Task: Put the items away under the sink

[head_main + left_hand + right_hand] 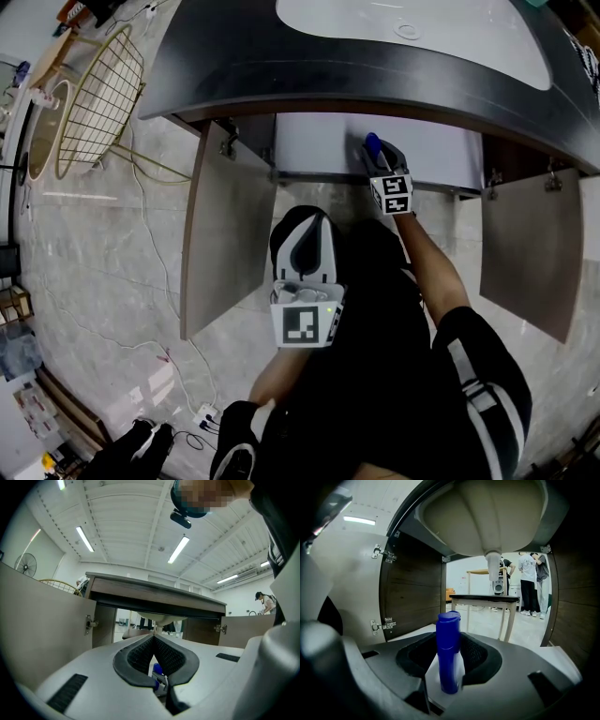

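Observation:
A white bottle with a tall blue cap [448, 667] stands upright between the pads of my right gripper [450, 642], which is shut on it. In the head view this right gripper [377, 153] reaches into the open cabinet under the sink [412, 37], and the blue cap [372, 144] shows at the shelf's front edge. My left gripper [305, 225] hangs back near the person's body, in front of the cabinet. Its pads [140, 651] meet with nothing between them, so it is shut and empty.
Both cabinet doors stand open, the left door [225, 225] and the right door [530, 248]. The basin's underside [487, 517] and drain pipe [493, 571] hang above the bottle. A gold wire basket [98, 94] stands at far left. People and a table [485, 599] show behind the cabinet.

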`<move>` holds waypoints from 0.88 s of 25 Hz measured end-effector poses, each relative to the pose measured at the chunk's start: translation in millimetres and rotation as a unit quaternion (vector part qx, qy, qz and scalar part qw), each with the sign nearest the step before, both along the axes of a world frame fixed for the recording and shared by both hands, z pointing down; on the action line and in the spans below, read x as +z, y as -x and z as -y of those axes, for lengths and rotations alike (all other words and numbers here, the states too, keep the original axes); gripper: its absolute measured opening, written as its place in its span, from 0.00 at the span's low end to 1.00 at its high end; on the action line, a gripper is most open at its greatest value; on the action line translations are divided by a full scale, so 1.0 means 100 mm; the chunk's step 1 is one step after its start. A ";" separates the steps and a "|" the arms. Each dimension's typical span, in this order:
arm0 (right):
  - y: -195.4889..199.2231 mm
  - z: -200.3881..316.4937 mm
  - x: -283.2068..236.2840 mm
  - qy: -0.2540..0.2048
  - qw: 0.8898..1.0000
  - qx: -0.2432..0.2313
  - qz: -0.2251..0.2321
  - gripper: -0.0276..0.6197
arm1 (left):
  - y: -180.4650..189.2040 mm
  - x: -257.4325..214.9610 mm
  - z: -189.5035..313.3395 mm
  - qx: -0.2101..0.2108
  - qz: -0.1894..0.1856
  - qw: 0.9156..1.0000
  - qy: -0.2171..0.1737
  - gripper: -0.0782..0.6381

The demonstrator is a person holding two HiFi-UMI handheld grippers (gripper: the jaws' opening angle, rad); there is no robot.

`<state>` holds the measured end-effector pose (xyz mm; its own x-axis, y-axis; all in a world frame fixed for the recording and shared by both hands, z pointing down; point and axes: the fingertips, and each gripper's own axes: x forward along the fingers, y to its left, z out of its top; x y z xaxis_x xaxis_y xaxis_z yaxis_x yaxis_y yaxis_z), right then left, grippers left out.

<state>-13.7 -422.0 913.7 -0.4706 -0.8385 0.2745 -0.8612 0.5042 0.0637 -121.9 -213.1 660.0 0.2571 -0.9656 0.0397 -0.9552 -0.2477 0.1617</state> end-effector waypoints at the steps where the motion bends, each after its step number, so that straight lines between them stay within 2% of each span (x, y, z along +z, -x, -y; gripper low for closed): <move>1: 0.00 -0.01 -0.01 0.001 1.000 0.001 0.001 0.27 | -0.01 -0.01 0.00 0.000 -0.001 1.000 -0.001 0.13; 14: -0.04 -0.03 -0.02 0.022 1.000 0.006 -0.007 0.30 | 0.01 0.01 -0.06 0.003 -0.004 1.000 0.000 0.13; 22: -0.21 -0.30 -0.22 0.036 0.999 0.024 0.003 0.30 | 0.05 -0.04 -0.13 0.007 -0.010 1.000 -0.013 0.13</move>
<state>6.9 -392.0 892.2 -0.4318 -0.8386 0.3320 -0.8848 0.4652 0.0244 -126.8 -199.8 655.7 0.2712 -0.9625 0.0087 -0.9484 -0.2657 0.1729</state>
